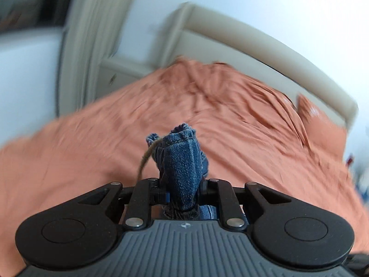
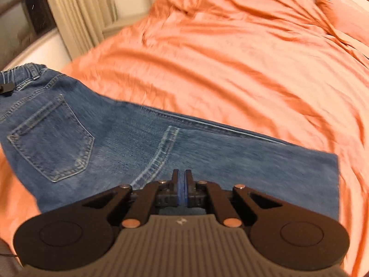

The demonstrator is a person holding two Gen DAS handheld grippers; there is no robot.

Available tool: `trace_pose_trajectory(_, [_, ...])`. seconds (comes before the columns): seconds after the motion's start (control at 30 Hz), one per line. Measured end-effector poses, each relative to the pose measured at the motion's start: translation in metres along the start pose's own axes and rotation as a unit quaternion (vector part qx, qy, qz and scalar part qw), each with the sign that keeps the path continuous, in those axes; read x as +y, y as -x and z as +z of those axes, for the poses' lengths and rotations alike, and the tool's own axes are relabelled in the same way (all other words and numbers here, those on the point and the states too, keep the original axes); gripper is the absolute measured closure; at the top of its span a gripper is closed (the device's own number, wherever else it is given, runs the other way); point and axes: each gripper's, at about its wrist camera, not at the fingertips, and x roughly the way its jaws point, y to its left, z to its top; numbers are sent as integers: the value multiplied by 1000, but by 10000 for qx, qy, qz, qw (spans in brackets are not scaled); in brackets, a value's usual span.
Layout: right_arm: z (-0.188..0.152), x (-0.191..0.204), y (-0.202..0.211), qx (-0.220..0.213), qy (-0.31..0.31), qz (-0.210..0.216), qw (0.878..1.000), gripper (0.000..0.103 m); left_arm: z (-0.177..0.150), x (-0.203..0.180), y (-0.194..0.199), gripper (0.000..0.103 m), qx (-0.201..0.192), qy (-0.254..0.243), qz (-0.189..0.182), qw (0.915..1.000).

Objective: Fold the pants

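Observation:
Blue denim pants (image 2: 129,143) lie across an orange bedsheet (image 2: 242,69), back pocket up, elastic waistband at the far left. My right gripper (image 2: 183,180) is shut with its pads pressed together and nothing visible between them, just above the pants' near edge. My left gripper (image 1: 182,184) is shut on a bunched fold of the pants (image 1: 182,161), which sticks up between its fingers with a loose thread hanging at the left. It holds the denim above the bed.
The orange bedsheet (image 1: 230,120) is wrinkled. A beige headboard (image 1: 265,46) runs along the far side, with an orange pillow (image 1: 320,124) at the right. Cream curtains (image 2: 76,11) and a dark window hang at the left.

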Motion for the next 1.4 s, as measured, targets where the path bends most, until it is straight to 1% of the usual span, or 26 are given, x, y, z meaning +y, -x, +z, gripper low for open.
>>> trace_pose_trajectory(0.03, [-4, -5, 11, -46, -87, -14, 10000, 103, -1, -25, 5, 83, -69, -374, 47, 9993])
trace_pose_trajectory(0.1, [-15, -16, 30, -142, -288, -115, 9994, 103, -9, -72, 11, 83, -175, -1018, 100, 9946])
trace_pose_trajectory(0.17, [-28, -29, 46, -274, -507, -216, 9981, 103, -22, -118, 15, 83, -231, -1644, 127, 9860])
trace_pose_trajectory(0.23, [-41, -42, 56, -433, -713, -196, 9963, 103, -39, -161, 13, 83, -221, -2152, 112, 9763])
trace_pose_trajectory(0.33, [-61, -63, 63, -560, -1037, -138, 9929, 102, -69, -214, 1, 83, -91, -2747, 1, 9615])
trace_pose_trajectory(0.43, [-78, -88, 64, -658, -1428, -8, 9876, 101, -113, -259, -16, 83, 246, -3240, -167, 9456])
trace_pose_trajectory(0.5, [-90, -106, 62, -626, -1727, 70, 9830, 101, -145, -281, -28, 83, 579, -3497, -292, 9346])
trace_pose_trajectory(0.6, [-103, -131, 58, -486, -2076, 212, 9768, 101, -189, -301, -47, 82, 1382, -3693, -483, 9177])
trace_pose_trajectory(0.63, [-105, -136, 56, -436, -2125, 255, 9759, 101, -201, -303, -51, 80, 1671, -3684, -501, 9132])
trace_pose_trajectory(0.67, [-107, -141, 54, -405, -2172, 296, 9748, 101, -208, -302, -55, 75, 1868, -3654, -510, 9105])
trace_pose_trajectory(0.7, [-109, -145, 52, -388, -2221, 350, 9736, 101, -211, -300, -59, 72, 2007, -3588, -556, 9099])
trace_pose_trajectory(0.73, [-110, -149, 50, -351, -2271, 409, 9724, 101, -212, -297, -61, 61, 2162, -3438, -683, 9112])
trace_pose_trajectory(0.77, [-110, -151, 46, -315, -2320, 468, 9711, 101, -210, -292, -63, 55, 2336, -3228, -821, 9135])
trace_pose_trajectory(0.8, [-109, -152, 45, -310, -2359, 528, 9698, 101, -205, -288, -64, 51, 2488, -3027, -940, 9152])
trace_pose_trajectory(0.83, [-108, -153, 44, -320, -2367, 599, 9692, 101, -200, -282, -66, 43, 2647, -2800, -1107, 9161])
trace_pose_trajectory(0.87, [-107, -153, 43, -344, -2363, 661, 9688, 100, -193, -280, -67, 38, 2759, -2601, -1259, 9167])
trace_pose_trajectory(0.93, [-103, -154, 42, -436, -2330, 781, 9684, 98, -180, -273, -68, 34, 2917, -2207, -1572, 9173])
trace_pose_trajectory(0.97, [-102, -152, 43, -498, -2303, 842, 9682, 94, -173, -268, -67, 33, 2976, -2019, -1748, 9166])
trace_pose_trajectory(1.0, [-101, -151, 45, -566, -2283, 898, 9678, 86, -166, -264, -65, 33, 3035, -1833, -1967, 9141])
trace_pose_trajectory(1.03, [-100, -149, 46, -638, -2257, 976, 9672, 83, -160, -259, -64, 32, 3047, -1689, -2107, 9134])
trace_pose_trajectory(1.07, [-100, -148, 46, -687, -2243, 1059, 9663, 80, -156, -256, -60, 31, 2990, -1615, -2147, 9157])
trace_pose_trajectory(1.1, [-100, -147, 47, -713, -2254, 1129, 9651, 80, -149, -251, -58, 31, 2892, -1594, -2109, 9200])
trace_pose_trajectory(1.13, [-99, -145, 46, -741, -2278, 1216, 9633, 80, -141, -245, -59, 31, 2763, -1605, -2003, 9261])
trace_pose_trajectory(1.23, [-91, -140, 37, -810, -2420, 1523, 9548, 80, -123, -227, -59, 32, 2341, -1677, -1603, 9441])
trace_pose_trajectory(1.3, [-81, -134, 29, -924, -2363, 1633, 9534, 80, -112, -211, -62, 32, 2192, -1639, -1358, 9522])
trace_pose_trajectory(1.4, [-65, -124, 18, -1116, -2204, 1568, 9562, 79, -98, -191, -71, 33, 2015, -1502, -1081, 9618])
